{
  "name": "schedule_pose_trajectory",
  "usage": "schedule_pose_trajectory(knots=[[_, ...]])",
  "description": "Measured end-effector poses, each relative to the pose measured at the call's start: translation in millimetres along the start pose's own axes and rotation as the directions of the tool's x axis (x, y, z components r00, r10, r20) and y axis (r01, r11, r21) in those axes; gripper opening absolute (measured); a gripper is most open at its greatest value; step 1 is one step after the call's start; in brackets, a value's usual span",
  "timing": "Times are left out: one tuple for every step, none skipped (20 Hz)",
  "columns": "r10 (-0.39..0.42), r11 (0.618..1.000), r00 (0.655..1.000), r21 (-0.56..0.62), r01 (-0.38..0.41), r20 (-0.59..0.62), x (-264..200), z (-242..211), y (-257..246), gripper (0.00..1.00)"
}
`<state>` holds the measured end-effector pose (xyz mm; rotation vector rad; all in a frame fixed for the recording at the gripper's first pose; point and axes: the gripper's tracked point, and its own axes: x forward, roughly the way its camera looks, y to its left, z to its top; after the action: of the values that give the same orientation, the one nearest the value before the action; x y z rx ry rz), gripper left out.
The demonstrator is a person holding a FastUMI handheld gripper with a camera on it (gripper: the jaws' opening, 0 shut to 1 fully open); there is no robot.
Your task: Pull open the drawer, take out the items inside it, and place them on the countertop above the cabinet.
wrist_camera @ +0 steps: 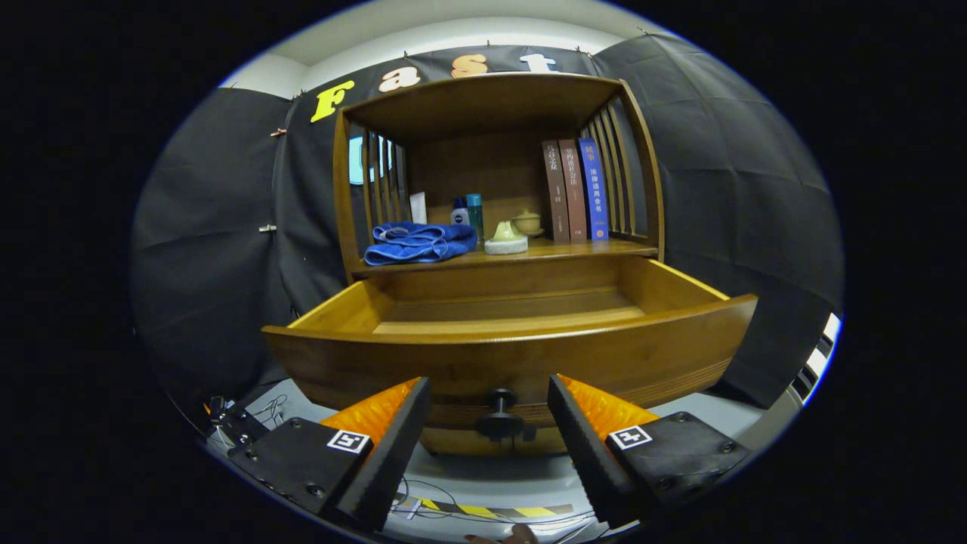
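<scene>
the gripper (489,423) sits low in front of the cabinet with its jaws spread wide, gripping nothing. the black drawer knob (500,415) stands in the gap between the two fingers (393,438), touching neither, as far as can be told.

just beyond the knob the drawer (514,363) is pulled well out. the part of its floor that shows is bare; the strip right behind the front panel is hidden, so whether any item lies there cannot be told.

above the drawer, the bench (574,251) over the cabinet carries a folded blue towel (419,242), a pale dish-like piece (506,240), two small bottles (468,211), a small pot (527,221) and three upright books (576,189) at the far end.

judging from this, the opening step looks done and the next step is checking or emptying the drawer. to do it well, lift clear of the knob first, then tilt the jaws down over the front panel to see the hidden strip before reaching in.

the hand appears to hold the gripper roughly level, aimed straight at the drawer front, centred on the knob.
</scene>
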<state>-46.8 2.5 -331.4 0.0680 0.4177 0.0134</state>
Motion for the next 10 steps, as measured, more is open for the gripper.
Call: schedule_pose_trajectory(knots=[[-0.005,1.0,1.0,-0.003,0.005,-0.007,6.0,-3.7,-2.3,0.99],[-0.011,1.0,1.0,-0.007,0.01,-0.011,10.7,-6.3,-4.1,0.99],[-0.019,1.0,1.0,-0.007,0.019,-0.011,14.9,-6.7,-6.3,0.99],[-0.024,1.0,1.0,-0.004,0.024,-0.009,18.8,-6.0,-7.8,0.99],[-0.044,0.999,0.999,-0.004,0.044,-0.013,22.8,-5.0,-11.5,0.99],[-0.055,0.998,0.998,-0.009,0.055,-0.003,22.9,-2.1,-13.6,0.99],[-0.068,0.998,0.998,-0.015,0.068,-0.005,27.7,-3.0,-15.4,0.96],[-0.073,0.997,0.997,-0.019,0.073,0.002,24.8,-0.7,-13.8,0.96],[-0.075,0.997,0.997,-0.011,0.075,0.0,27.1,1.1,-14.0,0.96],[-0.074,0.997,0.997,-0.001,0.074,0.0,30.8,2.0,-14.2,0.96]])
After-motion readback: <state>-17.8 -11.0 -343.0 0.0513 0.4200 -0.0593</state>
